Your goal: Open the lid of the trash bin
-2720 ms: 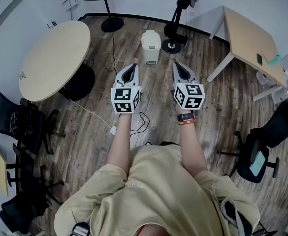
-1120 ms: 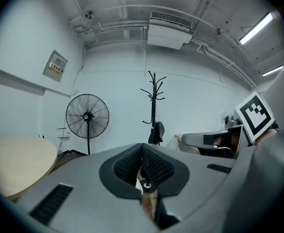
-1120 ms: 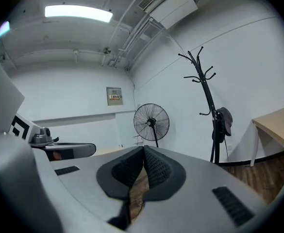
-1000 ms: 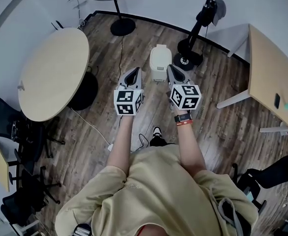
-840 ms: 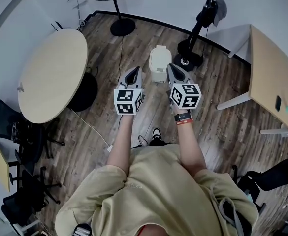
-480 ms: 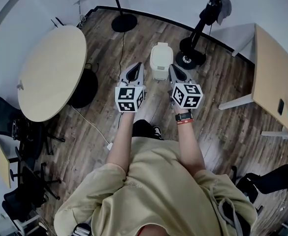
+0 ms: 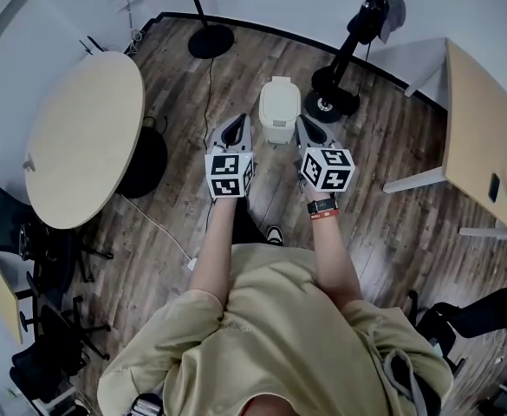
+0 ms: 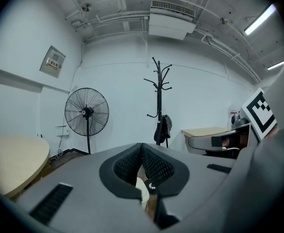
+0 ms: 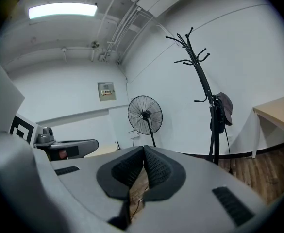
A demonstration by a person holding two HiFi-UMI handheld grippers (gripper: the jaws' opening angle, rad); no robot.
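A small white trash bin [image 7: 279,109] stands on the wooden floor with its lid down. Both grippers are held out over the floor just short of it. My left gripper [image 7: 238,120] points at the bin's left side, and my right gripper [image 7: 302,121] at its right side; neither touches it. Each has its jaws closed with nothing between them. In the left gripper view the shut tips [image 8: 142,147] hide most of the bin [image 8: 142,192], which shows as a white sliver below them. The right gripper [image 9: 144,148] shows only floor beneath it.
A round table [image 7: 80,137] stands to the left with office chairs [image 7: 36,250] near it. A fan base [image 7: 210,40] and a coat stand base [image 7: 329,104] sit behind the bin. A rectangular desk [image 7: 487,128] is at the right. A cable [image 7: 162,228] runs across the floor.
The person has walked toward the bin, which now sits closer, between the two gripper tips. Both grippers have stayed shut and side by side.
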